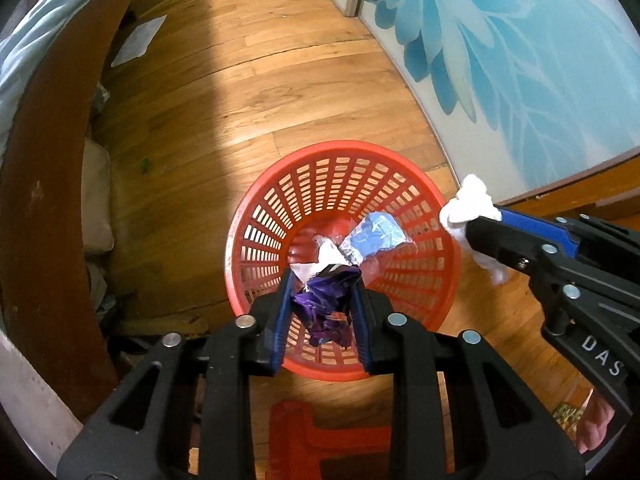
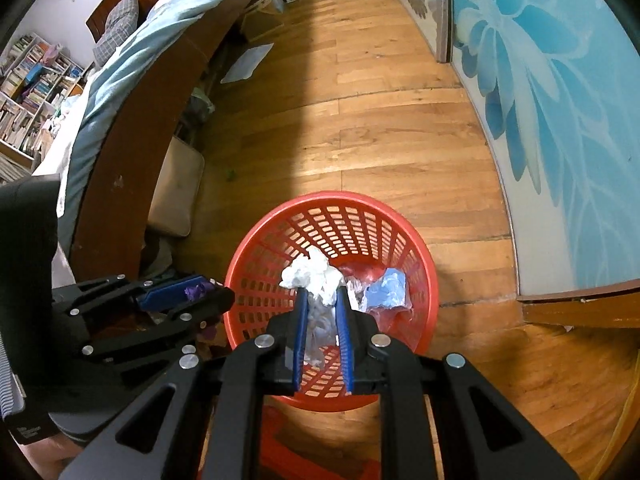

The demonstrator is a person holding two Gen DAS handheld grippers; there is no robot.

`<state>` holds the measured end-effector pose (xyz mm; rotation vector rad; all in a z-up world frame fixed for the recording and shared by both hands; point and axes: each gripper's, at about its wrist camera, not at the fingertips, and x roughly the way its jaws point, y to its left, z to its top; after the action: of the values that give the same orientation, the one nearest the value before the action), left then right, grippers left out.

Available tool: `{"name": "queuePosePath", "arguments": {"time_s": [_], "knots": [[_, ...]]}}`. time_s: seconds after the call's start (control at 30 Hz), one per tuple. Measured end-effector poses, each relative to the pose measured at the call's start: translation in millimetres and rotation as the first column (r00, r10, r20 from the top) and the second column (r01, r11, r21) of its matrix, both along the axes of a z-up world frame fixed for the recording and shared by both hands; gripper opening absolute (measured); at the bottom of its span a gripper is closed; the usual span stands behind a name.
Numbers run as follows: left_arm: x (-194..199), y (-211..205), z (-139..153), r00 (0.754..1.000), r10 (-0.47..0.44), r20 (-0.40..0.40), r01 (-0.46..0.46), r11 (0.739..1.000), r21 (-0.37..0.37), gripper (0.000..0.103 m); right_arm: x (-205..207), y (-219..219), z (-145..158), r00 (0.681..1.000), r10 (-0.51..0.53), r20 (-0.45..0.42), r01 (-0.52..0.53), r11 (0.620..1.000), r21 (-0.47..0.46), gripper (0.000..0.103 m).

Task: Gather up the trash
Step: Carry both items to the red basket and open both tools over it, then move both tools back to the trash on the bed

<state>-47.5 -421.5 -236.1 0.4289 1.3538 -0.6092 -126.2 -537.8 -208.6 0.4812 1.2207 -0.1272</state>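
Tongs on the left (image 1: 322,304) clamp a purple wrapper (image 1: 326,306) over the red basket (image 1: 280,184), while the right tongs (image 2: 322,312) pinch a white tissue (image 2: 314,278) above its near rim.

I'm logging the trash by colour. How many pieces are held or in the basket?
Purple, wrapper in the left gripper: 1
White, tissue in the right gripper: 1
Blue, wrapper in the basket: 1
Total: 3

White tissue (image 2: 316,280) in right tool (image 2: 323,300) above red basket (image 2: 332,208)
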Motion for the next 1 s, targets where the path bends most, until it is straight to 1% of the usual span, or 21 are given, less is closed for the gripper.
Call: {"name": "queuePosePath", "arguments": {"time_s": [0.07,0.1,0.13,0.17,0.2,0.27,0.4,0.47,0.63,0.77,0.83,0.87,0.93,0.97,1.0], "knots": [[2.9,3.3,1.5,0.999,0.028,-0.015,-0.028,0.999,-0.015,0.037,0.0,0.6,5.0,1.000,0.002,0.014,-0.002,1.000,-0.013,0.021],[3.5,4.3,2.0,0.999,0.035,-0.020,-0.035,0.999,-0.019,0.040,-0.3,0.4,6.2,1.000,-0.001,0.016,0.001,1.000,-0.018,0.030],[4.4,5.4,2.2,0.999,0.042,-0.023,-0.043,0.999,-0.020,0.047,-0.7,-0.7,9.0,1.000,-0.006,0.025,0.007,1.000,-0.023,0.046],[4.7,5.8,2.3,0.999,0.046,-0.023,-0.047,0.999,-0.019,0.054,-1.5,-2.6,12.6,0.999,-0.017,0.035,0.019,0.999,-0.034,0.054],[4.6,6.2,2.6,0.999,0.050,-0.022,-0.050,0.999,-0.015,0.058,-2.4,-4.9,16.4,0.999,-0.028,0.046,0.030,0.999,-0.041,0.062],[4.4,7.2,3.2,0.998,0.056,-0.021,-0.056,0.998,-0.009,0.064,-3.4,-10.8,22.1,0.997,-0.041,0.058,0.043,0.998,-0.046,0.061],[6.1,12.4,8.8,0.996,0.084,-0.028,-0.084,0.996,-0.015,0.070,-6.1,-21.6,32.7,0.995,-0.070,0.076,0.074,0.996,-0.050,0.061],[7.1,15.4,12.3,0.995,0.097,-0.025,-0.097,0.995,-0.022,0.076,-7.3,-25.4,38.9,0.993,-0.080,0.086,0.084,0.996,-0.042,0.061],[9.0,22.4,18.5,0.993,0.112,-0.029,-0.113,0.993,-0.031,0.077,-3.4,-23.8,57.0,0.990,-0.080,0.114,0.085,0.996,-0.040,0.061],[13.3,33.2,35.1,0.986,0.160,-0.040,-0.163,0.983,-0.080,0.077,5.8,-15.4,81.6,0.985,-0.061,0.161,0.068,0.997,-0.043,0.061],[15.9,46.5,52.1,0.979,0.200,-0.049,-0.205,0.971,-0.124,0.077,13.2,-9.4,97.6,0.981,-0.048,0.190,0.058,0.997,-0.048,0.062],[19.0,58.1,66.4,0.973,0.224,-0.050,-0.229,0.959,-0.168,0.077,17.0,-5.3,106.5,0.977,-0.042,0.209,0.052,0.998,-0.046,0.063],[25.5,82.6,93.1,0.962,0.271,-0.016,-0.267,0.933,-0.240,0.077,27.8,4.6,127.5,0.968,-0.014,0.250,0.029,0.998,-0.056,0.066],[31.6,100.0,110.2,0.953,0.303,0.014,-0.287,0.916,-0.280,0.077,33.0,9.6,135.2,0.965,-0.001,0.262,0.018,0.998,-0.062,0.066],[36.7,111.7,121.6,0.946,0.322,0.037,-0.296,0.905,-0.306,0.077,38.7,15.9,143.7,0.961,0.014,0.277,0.005,0.998,-0.068,0.066]]}}
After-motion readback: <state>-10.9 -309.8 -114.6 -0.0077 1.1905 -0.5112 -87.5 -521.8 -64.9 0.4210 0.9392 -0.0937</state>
